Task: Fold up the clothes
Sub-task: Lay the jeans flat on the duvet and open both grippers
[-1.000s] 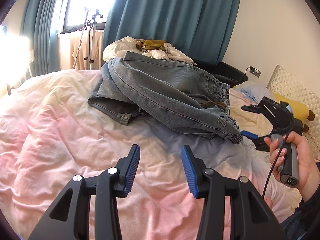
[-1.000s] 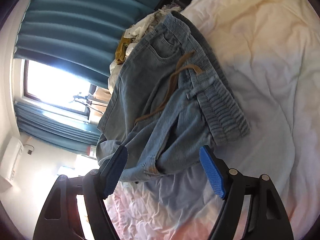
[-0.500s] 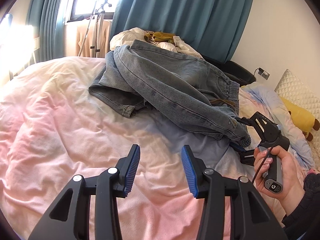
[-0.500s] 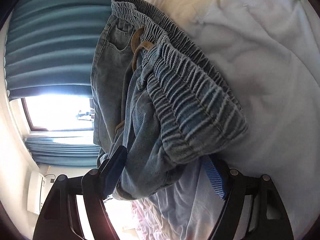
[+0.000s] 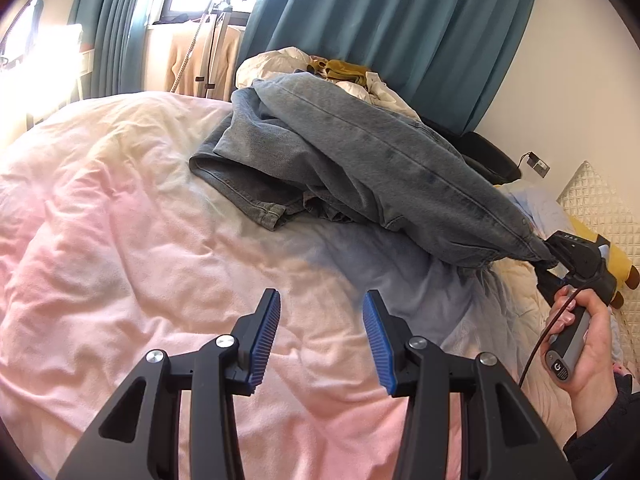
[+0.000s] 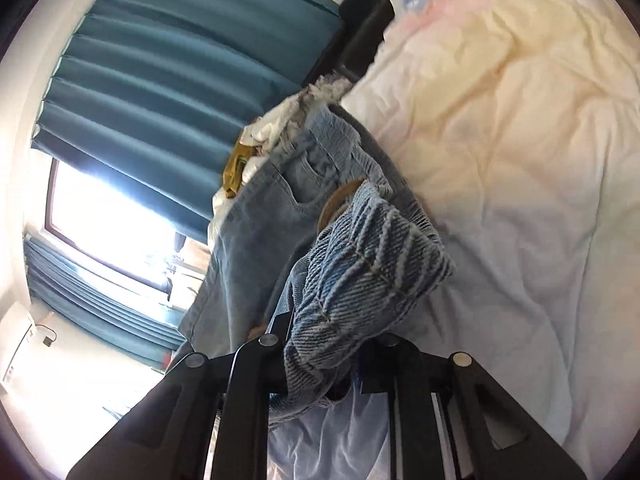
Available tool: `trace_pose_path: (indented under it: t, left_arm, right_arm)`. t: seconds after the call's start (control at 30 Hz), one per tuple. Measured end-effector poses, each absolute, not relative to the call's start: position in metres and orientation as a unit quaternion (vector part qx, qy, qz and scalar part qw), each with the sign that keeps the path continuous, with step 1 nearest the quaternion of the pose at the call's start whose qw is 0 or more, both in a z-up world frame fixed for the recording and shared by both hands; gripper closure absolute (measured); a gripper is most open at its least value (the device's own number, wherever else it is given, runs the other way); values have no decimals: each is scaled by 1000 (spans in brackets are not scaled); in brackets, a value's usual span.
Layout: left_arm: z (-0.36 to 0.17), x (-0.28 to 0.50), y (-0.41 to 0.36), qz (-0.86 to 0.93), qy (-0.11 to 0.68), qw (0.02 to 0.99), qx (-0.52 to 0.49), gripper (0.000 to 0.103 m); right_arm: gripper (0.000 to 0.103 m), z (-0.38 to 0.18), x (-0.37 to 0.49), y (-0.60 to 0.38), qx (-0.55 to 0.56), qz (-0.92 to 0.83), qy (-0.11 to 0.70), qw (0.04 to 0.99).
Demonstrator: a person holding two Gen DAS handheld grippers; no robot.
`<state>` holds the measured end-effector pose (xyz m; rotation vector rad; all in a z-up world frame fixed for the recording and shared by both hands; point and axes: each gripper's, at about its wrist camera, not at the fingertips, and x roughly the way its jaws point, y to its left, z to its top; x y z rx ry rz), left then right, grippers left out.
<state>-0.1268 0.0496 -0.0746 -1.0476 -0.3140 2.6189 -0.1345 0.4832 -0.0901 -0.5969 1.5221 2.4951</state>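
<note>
A pair of blue jeans [image 5: 360,160] lies crumpled across the far side of the bed. My right gripper [image 5: 550,264] is shut on the elastic waistband of the jeans [image 6: 360,276] and lifts that end off the duvet, pulling the fabric taut toward the right. In the right wrist view the gripper [image 6: 324,364] has bunched denim between its fingers, and a brown drawstring [image 6: 340,200] shows behind. My left gripper [image 5: 320,332] is open and empty, hovering over the pink duvet in front of the jeans.
A pink and cream duvet [image 5: 120,260] covers the bed. A pile of white and mustard clothes [image 5: 332,72] lies behind the jeans. Teal curtains [image 5: 380,32] and a window stand beyond. A quilted pillow [image 5: 596,200] and yellow plush toy [image 5: 616,260] lie at the right.
My right gripper moved onto the jeans' waistband, closed on it and lifted it up and to the right. My left gripper stayed open and moved slightly closer.
</note>
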Motion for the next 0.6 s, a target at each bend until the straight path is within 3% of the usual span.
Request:
trace_pose_path:
  t: [0.23,0.47,0.6]
  left_arm:
    - [-70,-124,45,915,-116,151,-356,59]
    - [-71,-126,53,915,-100,156,-357,59]
    - [-68,-125,55,917,-87,160,-356,59]
  right_arm:
    - [91,-72,-105,542,-153,842,499,138]
    - [92,-156,-96,584,-268,790,524,173]
    - [87,-157,-91,578,-270,791,525,162]
